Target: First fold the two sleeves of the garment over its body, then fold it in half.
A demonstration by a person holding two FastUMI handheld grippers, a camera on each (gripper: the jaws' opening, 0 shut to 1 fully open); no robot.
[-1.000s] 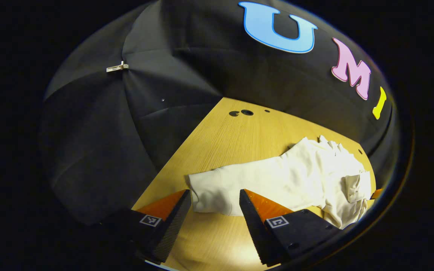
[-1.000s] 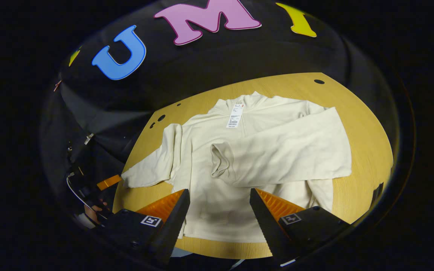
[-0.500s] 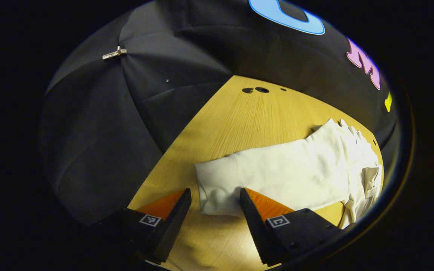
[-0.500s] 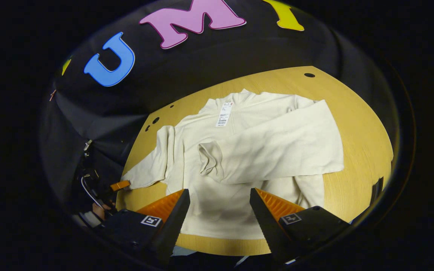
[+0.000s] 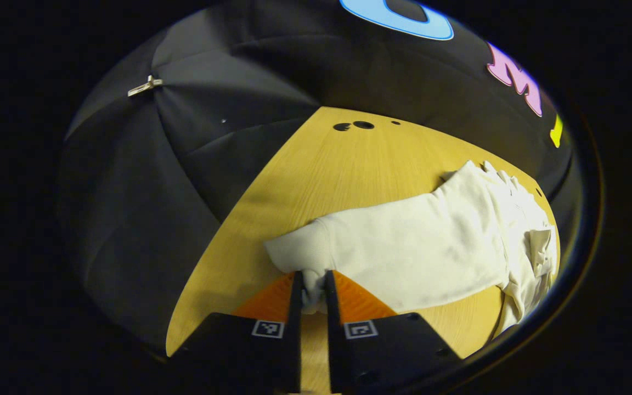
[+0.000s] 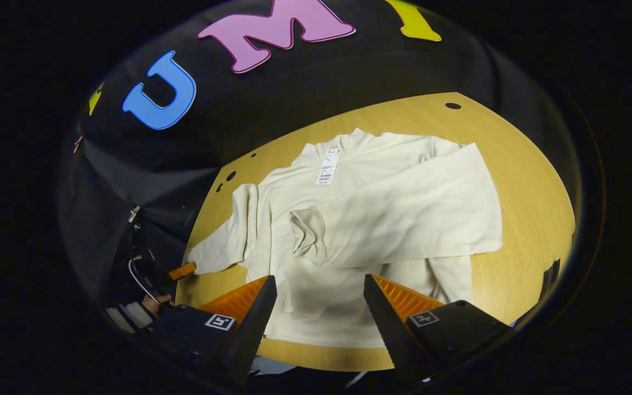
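Left gripper view: the garment lies flat on the worktop, its unfolded sleeve's cuff near the left edge, pinched in the left tool. The right tool hangs spread wide above the hem.

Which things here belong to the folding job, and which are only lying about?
For the job:
- garment, one sleeve already over its body
- other sleeve, its cuff pinched in the left claw
- right claw, open above the hem

Lying about:
- paper tag at the collar
- table
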